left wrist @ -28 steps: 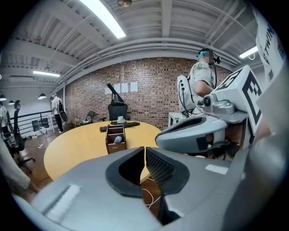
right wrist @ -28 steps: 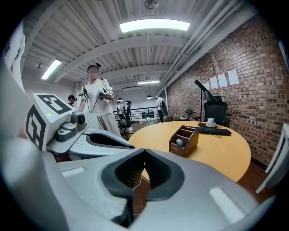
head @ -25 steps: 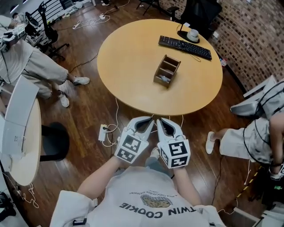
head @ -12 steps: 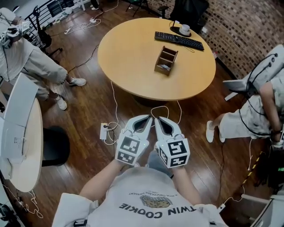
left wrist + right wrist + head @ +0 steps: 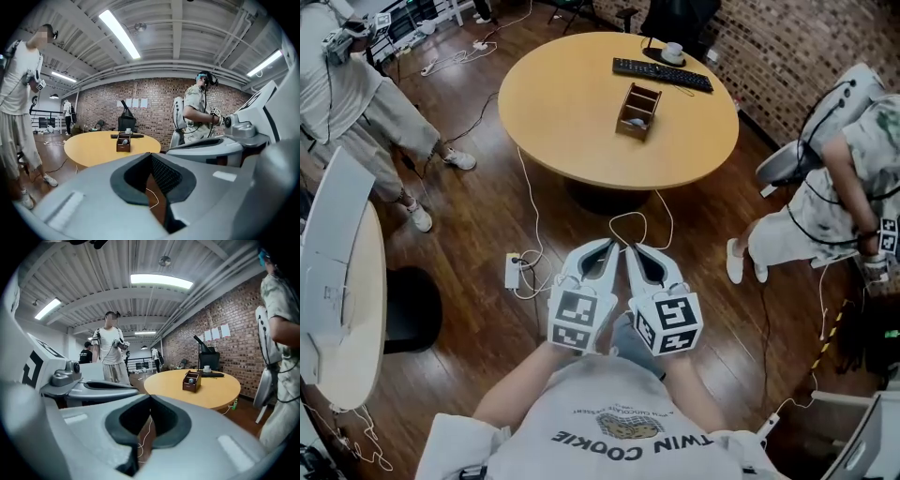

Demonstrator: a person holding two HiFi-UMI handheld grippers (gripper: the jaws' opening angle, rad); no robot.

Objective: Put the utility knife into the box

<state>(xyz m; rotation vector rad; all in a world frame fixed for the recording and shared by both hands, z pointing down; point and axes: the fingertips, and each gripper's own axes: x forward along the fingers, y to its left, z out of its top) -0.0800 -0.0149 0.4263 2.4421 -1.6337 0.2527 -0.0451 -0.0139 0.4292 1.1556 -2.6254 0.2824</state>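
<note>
A brown wooden box with open compartments stands on the round yellow table, far ahead of me. A small pale thing lies in its near compartment; I cannot make out a utility knife anywhere. My left gripper and right gripper hang side by side over the wooden floor, well short of the table. Both are shut and hold nothing. The box shows small and distant past the shut left gripper, and the box likewise past the shut right gripper.
A black keyboard and a cup sit at the table's far edge. A power strip and cables lie on the floor ahead. One person stands at left, another at right. A white table is on my left.
The round table has shrunk and slid up the head view, so it lies farther from me. The grippers stay together, shut. The person at right has come further into view.
</note>
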